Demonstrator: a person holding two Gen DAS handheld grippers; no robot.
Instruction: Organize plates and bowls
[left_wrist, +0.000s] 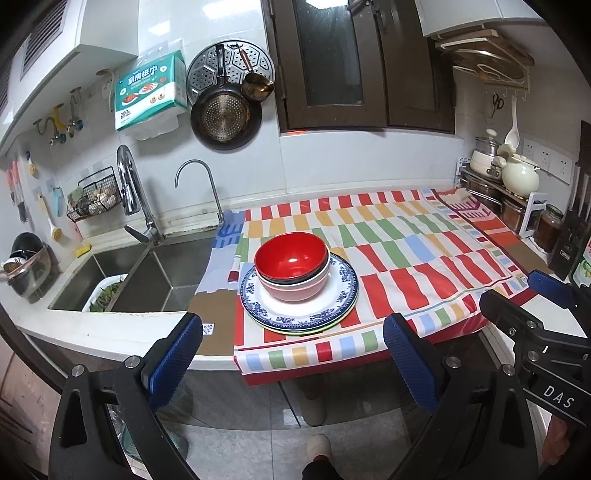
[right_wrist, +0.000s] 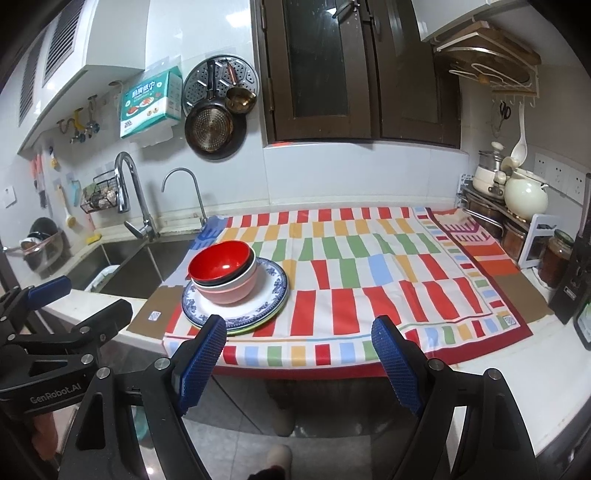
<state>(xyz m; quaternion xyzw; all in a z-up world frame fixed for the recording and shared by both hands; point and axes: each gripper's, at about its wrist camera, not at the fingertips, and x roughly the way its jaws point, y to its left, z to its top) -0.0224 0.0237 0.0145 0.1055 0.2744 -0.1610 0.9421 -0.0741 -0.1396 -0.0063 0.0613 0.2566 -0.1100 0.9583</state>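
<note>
Where the striped cloth (left_wrist: 388, 251) covers the counter, the task stuff sits in one pile near its left front corner: red bowl (left_wrist: 291, 254) on top, nested in a black bowl (left_wrist: 325, 264), that in a pink bowl (left_wrist: 295, 288). All three stand upright on a blue-and-white patterned plate (left_wrist: 280, 310), w/ at least one more plate under it, a green rim (left_wrist: 332, 323) showing at the front. Can't tell how many plates in total.

My left gripper (left_wrist: 291, 354) hangs in front of the counter edge, off the pile, jaws wide, nothing betw. the blue pads (left_wrist: 177, 354). My right gripper (right_wrist: 299, 362) is likewise held back over the floor, jaws wide & empty; its left pad (right_wrist: 203, 362) overlaps the plates' front rim in that view only, not touching. Each gripper shows at the edge of the other's view.

Left of the cloth: steel sink (left_wrist: 177, 266), two faucets behind it, a white basket of greens (left_wrist: 107, 291) in the left basin. On the wall above: kitchen paper pack (left_wrist: 151, 96), a pan (left_wrist: 225, 114) hung over a steamer tray. Far right: cream pots (left_wrist: 517, 173) on a rack, jars beside it. My slipper (left_wrist: 319, 445) shows on the floor tiles below.
</note>
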